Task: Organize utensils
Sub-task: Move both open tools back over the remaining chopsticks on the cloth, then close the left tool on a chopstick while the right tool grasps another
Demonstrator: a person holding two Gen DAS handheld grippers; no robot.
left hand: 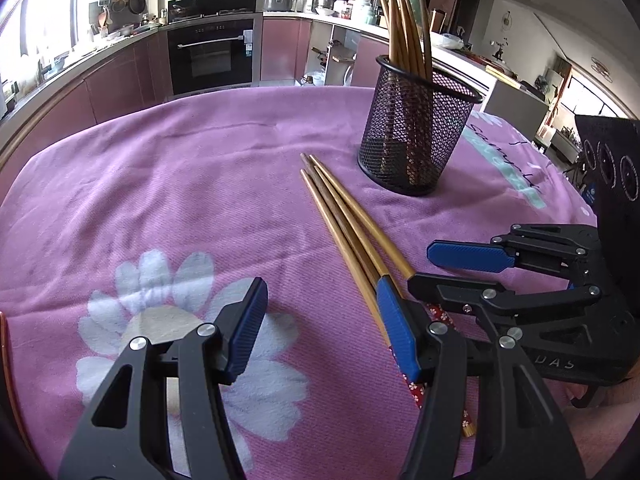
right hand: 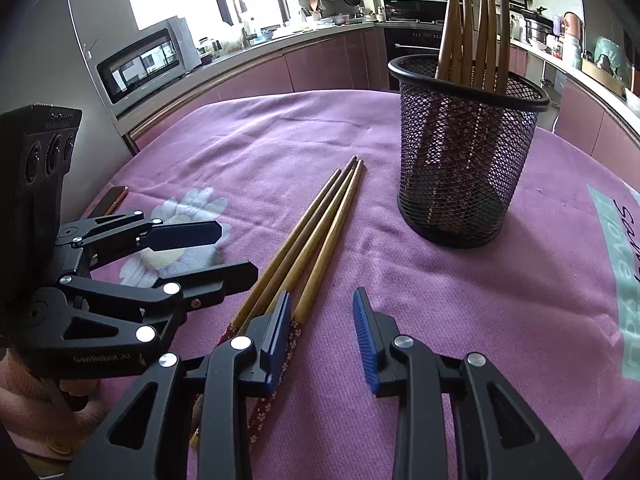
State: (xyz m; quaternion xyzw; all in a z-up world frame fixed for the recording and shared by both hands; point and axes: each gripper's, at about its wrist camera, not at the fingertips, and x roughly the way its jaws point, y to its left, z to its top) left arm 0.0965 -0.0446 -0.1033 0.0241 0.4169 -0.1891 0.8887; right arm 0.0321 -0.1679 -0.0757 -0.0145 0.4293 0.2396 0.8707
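Three wooden chopsticks (left hand: 344, 232) (right hand: 320, 224) lie side by side on the pink cloth, tips toward a black mesh holder (left hand: 416, 132) (right hand: 464, 160) that has several chopsticks standing in it. My right gripper (right hand: 320, 340) (left hand: 420, 266) is low over their patterned handle ends. Its left finger lies over two of them, and the rightmost stick sits just inside that pad. The pads are apart and do not press on it. My left gripper (left hand: 320, 328) (right hand: 236, 252) stands open over the flower print, its right finger beside the chopsticks and nothing between its jaws.
A phone (right hand: 114, 198) lies at the table's left edge. A pink sleeve (right hand: 24, 392) holds the left gripper. Beyond the table's far edge are pink kitchen cabinets, a black oven (left hand: 212, 56) and a microwave (right hand: 140, 64). Teal lettering (right hand: 624, 280) marks the cloth's right side.
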